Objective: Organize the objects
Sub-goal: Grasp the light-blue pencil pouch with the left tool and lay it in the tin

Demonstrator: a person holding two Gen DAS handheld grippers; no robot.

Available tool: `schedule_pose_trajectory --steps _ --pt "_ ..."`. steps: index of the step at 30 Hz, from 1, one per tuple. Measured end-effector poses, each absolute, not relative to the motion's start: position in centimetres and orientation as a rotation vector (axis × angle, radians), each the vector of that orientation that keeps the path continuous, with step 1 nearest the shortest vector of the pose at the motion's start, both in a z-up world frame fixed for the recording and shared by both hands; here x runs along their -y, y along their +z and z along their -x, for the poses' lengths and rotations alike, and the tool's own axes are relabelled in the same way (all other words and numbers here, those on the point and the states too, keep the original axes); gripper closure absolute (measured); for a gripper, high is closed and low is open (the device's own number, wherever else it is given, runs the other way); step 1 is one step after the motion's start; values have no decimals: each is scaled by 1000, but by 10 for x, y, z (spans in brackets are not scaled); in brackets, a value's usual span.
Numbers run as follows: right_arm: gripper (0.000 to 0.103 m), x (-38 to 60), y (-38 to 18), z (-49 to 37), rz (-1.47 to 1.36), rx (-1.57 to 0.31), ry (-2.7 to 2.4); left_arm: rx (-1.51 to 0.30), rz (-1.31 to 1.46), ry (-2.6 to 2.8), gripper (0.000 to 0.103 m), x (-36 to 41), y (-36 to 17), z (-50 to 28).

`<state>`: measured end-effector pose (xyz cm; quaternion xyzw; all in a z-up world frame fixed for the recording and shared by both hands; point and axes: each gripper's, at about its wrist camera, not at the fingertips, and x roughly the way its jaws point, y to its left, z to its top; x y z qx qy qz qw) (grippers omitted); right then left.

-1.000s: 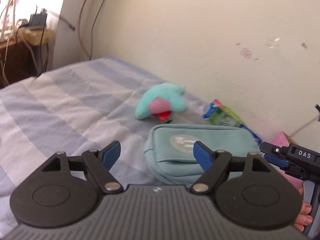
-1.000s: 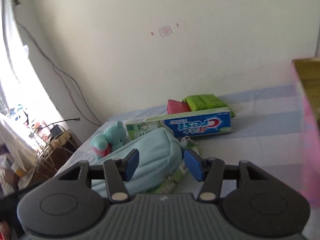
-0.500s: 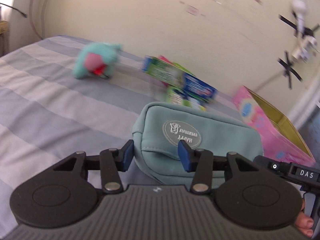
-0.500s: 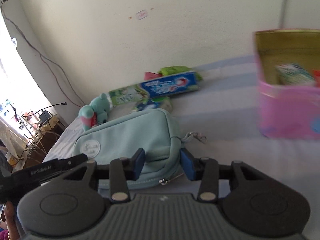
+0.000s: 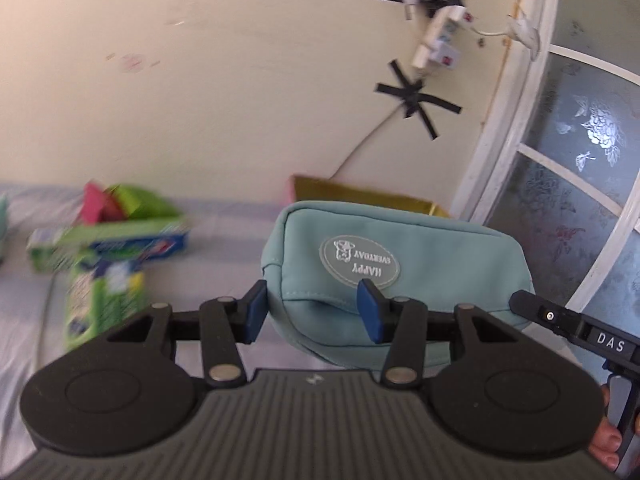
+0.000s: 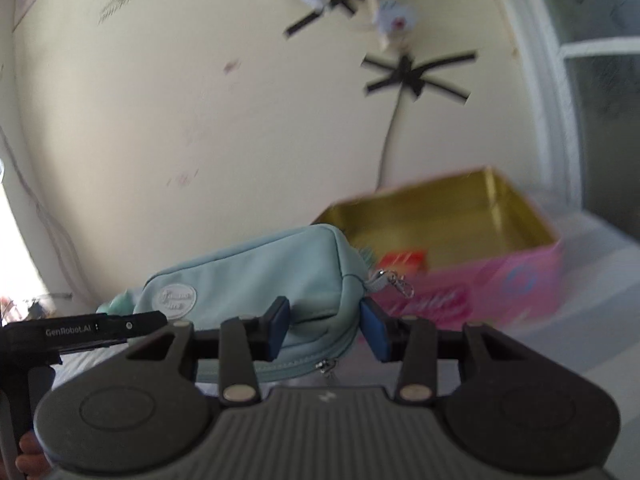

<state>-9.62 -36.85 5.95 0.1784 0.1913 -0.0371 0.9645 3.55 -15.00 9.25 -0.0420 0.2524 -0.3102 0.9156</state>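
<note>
A light teal zip pouch with an oval "HAPPY EVERYDAY" patch is held up off the bed between both grippers. My left gripper is shut on its left end. My right gripper is shut on its right end, near the zip pull; the pouch also shows in the right wrist view. Behind it stands an open pink tin box with a gold inside, holding a red packet. The box rim shows behind the pouch in the left wrist view.
On the striped bed to the left lie a Crest toothpaste box, a green-white pack, and green and pink packets. A wall with taped cables is behind; a frosted window at the right.
Both grippers have closed on the pouch, lifted it off the bed and swung it right toward the pink box. The plush toy has left the left wrist view.
</note>
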Motion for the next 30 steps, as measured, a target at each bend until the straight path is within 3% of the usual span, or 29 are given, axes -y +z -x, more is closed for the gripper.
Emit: schedule_pose_trajectory --steps 5,12,18,22,30 --pt "64 432 69 75 -382 -314 -155 -531 29 -668 53 220 93 -70" --pt "64 492 42 28 -375 -361 -218 -609 -35 -649 52 274 67 -109" --pt "60 500 23 4 -352 -397 -218 -633 -90 -593 49 284 56 -118" --pt "45 485 23 2 -256 -352 -292 -574 -193 -526 48 282 61 -102" --pt "45 437 46 33 -207 -287 -245 -538 -197 -495 48 241 75 -69"
